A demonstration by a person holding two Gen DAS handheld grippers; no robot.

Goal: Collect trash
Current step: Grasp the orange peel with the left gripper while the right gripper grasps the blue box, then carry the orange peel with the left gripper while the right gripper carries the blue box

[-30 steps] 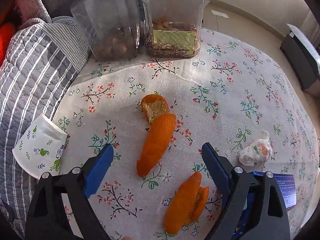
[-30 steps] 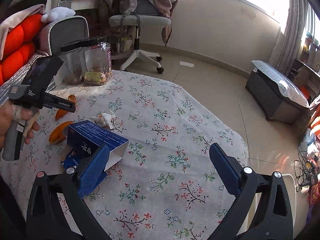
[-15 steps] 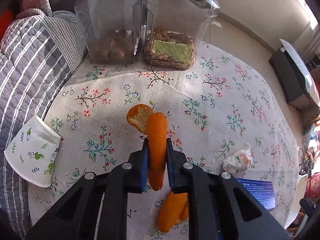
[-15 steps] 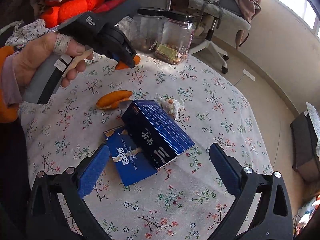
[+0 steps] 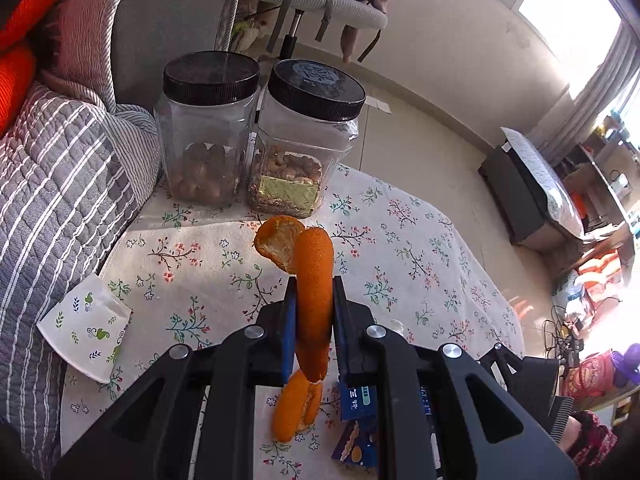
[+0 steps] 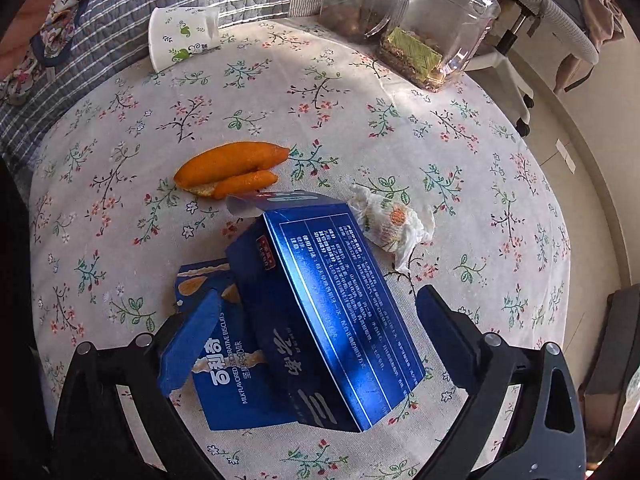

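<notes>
My left gripper (image 5: 314, 312) is shut on a long orange peel (image 5: 314, 276) and holds it lifted above the floral tablecloth (image 5: 400, 248). A second orange peel (image 5: 296, 410) lies on the cloth below; it also shows in the right wrist view (image 6: 232, 168). My right gripper (image 6: 316, 332) is open, its fingers on either side of a shiny dark blue box (image 6: 332, 308) that leans on a blue biscuit box (image 6: 224, 368). A crumpled tissue (image 6: 394, 226) lies just beyond the boxes. A paper cup (image 6: 182, 36) lies on its side at the table's far edge.
Two clear jars with black lids (image 5: 210, 128) (image 5: 308, 140) stand at the back of the table. A striped grey quilt (image 5: 52, 184) borders the left side. An office chair (image 5: 316, 0) and a low dark bench (image 5: 528, 196) stand on the floor beyond.
My left gripper closed on the long orange peel and lifted it off the cloth. My right gripper moved in over the dark blue box, still open.
</notes>
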